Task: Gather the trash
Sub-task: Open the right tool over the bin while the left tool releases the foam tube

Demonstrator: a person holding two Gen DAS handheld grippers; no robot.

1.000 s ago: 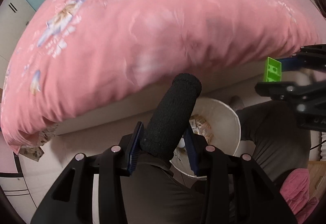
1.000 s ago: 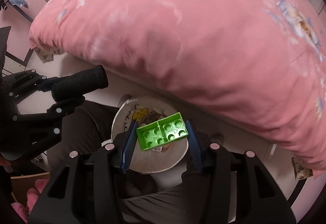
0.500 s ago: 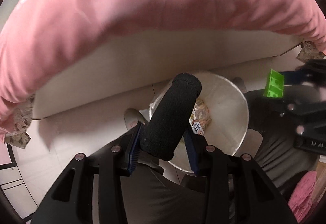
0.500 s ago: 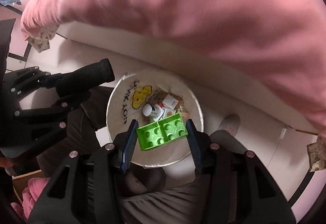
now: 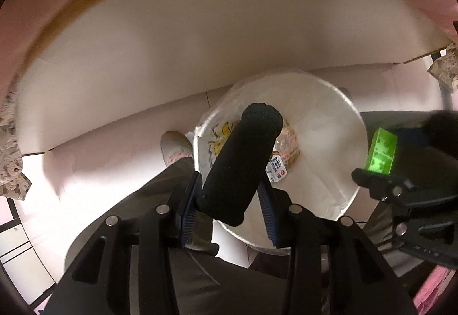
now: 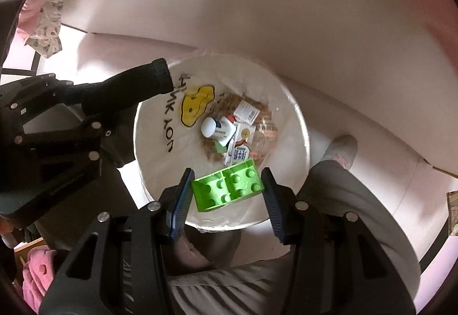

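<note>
My left gripper (image 5: pixel 229 192) is shut on a black foam cylinder (image 5: pixel 243 163) and holds it over the near rim of a white trash bin (image 5: pixel 329 120). My right gripper (image 6: pixel 226 192) is shut on a green toy brick (image 6: pixel 226 189) and holds it over the near side of the same bin (image 6: pixel 154 143). The bin holds a small white bottle (image 6: pixel 217 129), a carton (image 6: pixel 239 149) and wrappers. The brick (image 5: pixel 382 151) also shows at the right of the left wrist view. The cylinder (image 6: pixel 126 88) shows at the left of the right wrist view.
A white bed base (image 5: pixel 200 43) with a pink quilt (image 5: pixel 43 0) over it rises behind the bin. The person's legs in dark trousers (image 6: pixel 343 200) and slippered feet (image 5: pixel 174 146) flank the bin on a pale floor.
Both grippers have tilted down and moved over the bin. The pink quilt has slid up out of the middle of both views. Both objects stay gripped.
</note>
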